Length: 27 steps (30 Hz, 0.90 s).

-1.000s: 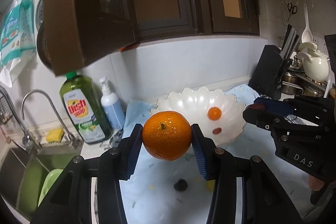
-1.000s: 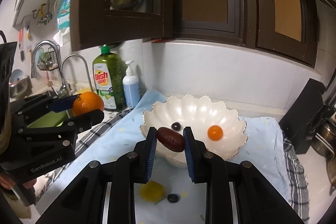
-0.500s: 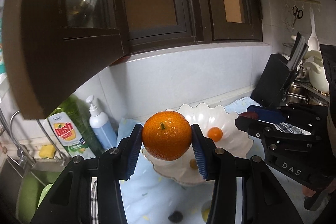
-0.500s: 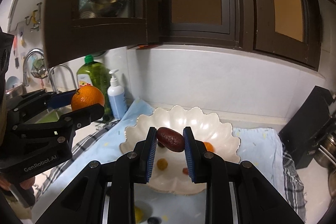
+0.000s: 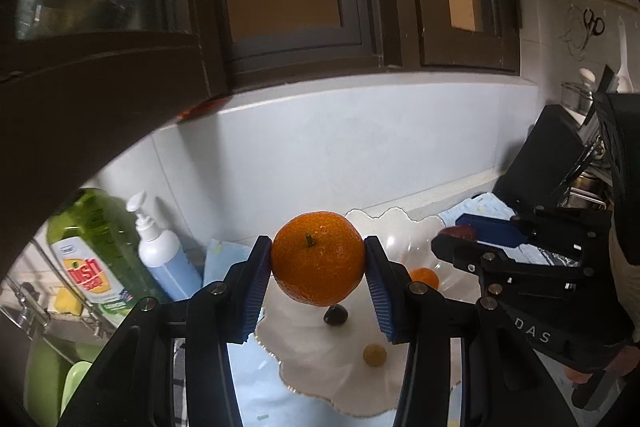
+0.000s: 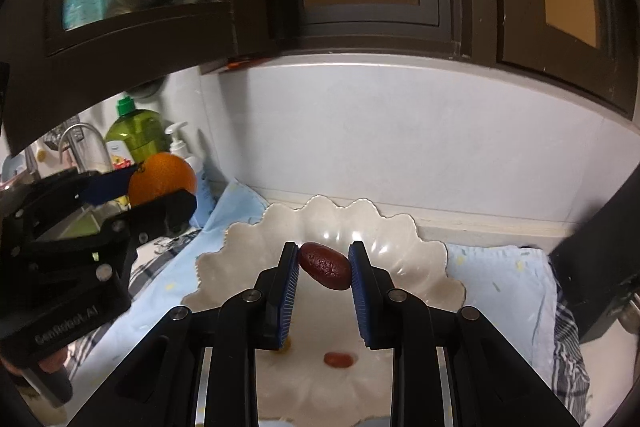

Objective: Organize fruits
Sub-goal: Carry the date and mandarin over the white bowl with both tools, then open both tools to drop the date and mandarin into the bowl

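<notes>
Left gripper (image 5: pixel 318 269), frame centre: pads clamped an orange (image 5: pixel 318 259). Right gripper (image 6: pixel 324 267), lower centre: nearly closed, it pinched a wrinkled red date (image 6: pixel 325 265) above the scalloped white bowl (image 6: pixel 416 239).

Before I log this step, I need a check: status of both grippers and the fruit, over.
Left gripper shut on orange. Right gripper shut on date. Both above white bowl; small fruits already inside. Nothing in the way.
</notes>
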{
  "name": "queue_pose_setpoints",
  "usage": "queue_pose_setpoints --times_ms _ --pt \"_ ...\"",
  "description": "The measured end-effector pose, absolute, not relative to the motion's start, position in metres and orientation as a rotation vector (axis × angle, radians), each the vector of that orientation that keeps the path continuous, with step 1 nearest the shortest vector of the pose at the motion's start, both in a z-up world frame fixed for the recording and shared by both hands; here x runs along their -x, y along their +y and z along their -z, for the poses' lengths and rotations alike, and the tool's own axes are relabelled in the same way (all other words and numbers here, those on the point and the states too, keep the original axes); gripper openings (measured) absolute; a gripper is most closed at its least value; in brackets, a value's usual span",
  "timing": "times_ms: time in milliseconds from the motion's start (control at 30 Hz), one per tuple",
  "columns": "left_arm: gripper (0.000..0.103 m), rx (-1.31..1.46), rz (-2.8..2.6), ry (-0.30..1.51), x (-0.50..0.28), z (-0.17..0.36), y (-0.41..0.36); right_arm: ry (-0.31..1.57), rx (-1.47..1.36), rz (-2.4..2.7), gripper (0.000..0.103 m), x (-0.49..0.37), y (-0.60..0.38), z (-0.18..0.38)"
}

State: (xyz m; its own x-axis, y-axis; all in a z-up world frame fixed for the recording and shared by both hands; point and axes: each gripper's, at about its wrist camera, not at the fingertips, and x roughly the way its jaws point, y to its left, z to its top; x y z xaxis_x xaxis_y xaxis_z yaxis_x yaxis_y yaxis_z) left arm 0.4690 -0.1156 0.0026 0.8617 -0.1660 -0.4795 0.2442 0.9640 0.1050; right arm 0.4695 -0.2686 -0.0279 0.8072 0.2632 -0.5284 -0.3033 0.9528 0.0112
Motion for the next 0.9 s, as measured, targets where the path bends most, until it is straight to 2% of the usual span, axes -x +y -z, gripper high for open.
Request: queue_pose_setpoints --times_ms 500,900 --pt "0.046 -0.193 0.244 0.678 -0.553 0.047 -0.139 0.767 0.103 -0.297 0.027 -0.556 -0.278 0.066" --pt "0.046 -0.205 0.252 0.809 -0.591 0.081 -0.148 0.902 0.105 -0.28 0.027 -0.595 -0.283 0.096"
